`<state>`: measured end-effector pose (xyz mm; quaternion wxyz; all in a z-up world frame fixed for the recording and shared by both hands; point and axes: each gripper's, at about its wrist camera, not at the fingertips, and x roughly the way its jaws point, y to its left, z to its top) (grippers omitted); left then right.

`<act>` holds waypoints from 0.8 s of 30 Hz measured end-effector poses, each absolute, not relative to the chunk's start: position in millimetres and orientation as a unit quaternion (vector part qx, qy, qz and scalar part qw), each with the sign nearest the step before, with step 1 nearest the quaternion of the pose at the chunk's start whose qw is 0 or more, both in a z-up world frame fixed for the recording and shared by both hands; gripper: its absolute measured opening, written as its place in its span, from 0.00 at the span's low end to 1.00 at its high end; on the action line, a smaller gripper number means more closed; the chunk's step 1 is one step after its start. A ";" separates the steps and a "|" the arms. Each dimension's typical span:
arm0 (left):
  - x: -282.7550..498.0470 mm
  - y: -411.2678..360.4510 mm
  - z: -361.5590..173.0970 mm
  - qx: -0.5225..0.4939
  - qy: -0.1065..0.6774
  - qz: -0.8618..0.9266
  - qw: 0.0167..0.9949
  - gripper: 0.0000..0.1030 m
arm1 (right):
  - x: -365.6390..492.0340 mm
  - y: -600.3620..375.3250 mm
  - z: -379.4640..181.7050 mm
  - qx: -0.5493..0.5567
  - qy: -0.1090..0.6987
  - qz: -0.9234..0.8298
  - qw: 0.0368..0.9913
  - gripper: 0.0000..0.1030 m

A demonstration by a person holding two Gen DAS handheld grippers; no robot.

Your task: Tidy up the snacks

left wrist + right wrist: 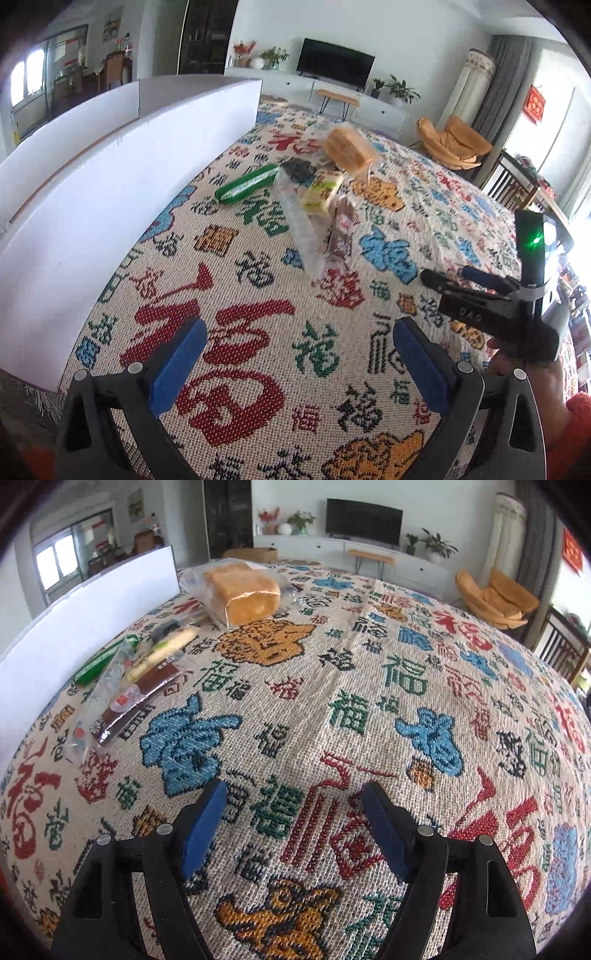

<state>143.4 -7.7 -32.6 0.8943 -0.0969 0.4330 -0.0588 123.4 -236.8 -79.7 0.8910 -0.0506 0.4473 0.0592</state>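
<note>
**Snacks bunched beside the white box, both grippers empty above the cloth**

Snacks lie in a loose cluster on the woven cloth with coloured characters, ahead of both grippers. The left gripper, black-framed with blue pads, holds its jaws wide apart with only patterned cloth between them. The right gripper, of the same build, is also spread, somewhat less widely, and grips nothing; it hovers over a green and red patch of the weave. In the left wrist view the right gripper shows from the side at the far right edge, with a green light glowing on its upright part.

Beyond the left gripper, the nearest snack is a long clear plastic sleeve, lying lengthwise toward the camera. Touching it on the right is a dark brown wrapped bar with a red label. Just behind these lies a pale yellow packet with green print, then a small dark packet. A green cylindrical tube-shaped pack lies to the left of the group, near the tall white cardboard box wall that runs along the left side of the cloth. Farthest back sits a bagged loaf of sliced golden bread, in clear plastic.

From the right wrist view the same cluster sits up and to the left, well apart from the right gripper.
</note>
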 end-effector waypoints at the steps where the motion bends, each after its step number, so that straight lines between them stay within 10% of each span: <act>1: 143.8 -5.8 -32.9 -0.100 0.432 -0.056 0.895 0.97 | 126.2 -234.8 -80.3 -0.055 0.448 0.052 0.891 0.84; 24: 139.7 19.7 -42.0 -0.164 0.424 -0.053 0.889 0.97 | 130.9 -240.8 -82.5 -0.032 0.455 0.052 0.888 0.88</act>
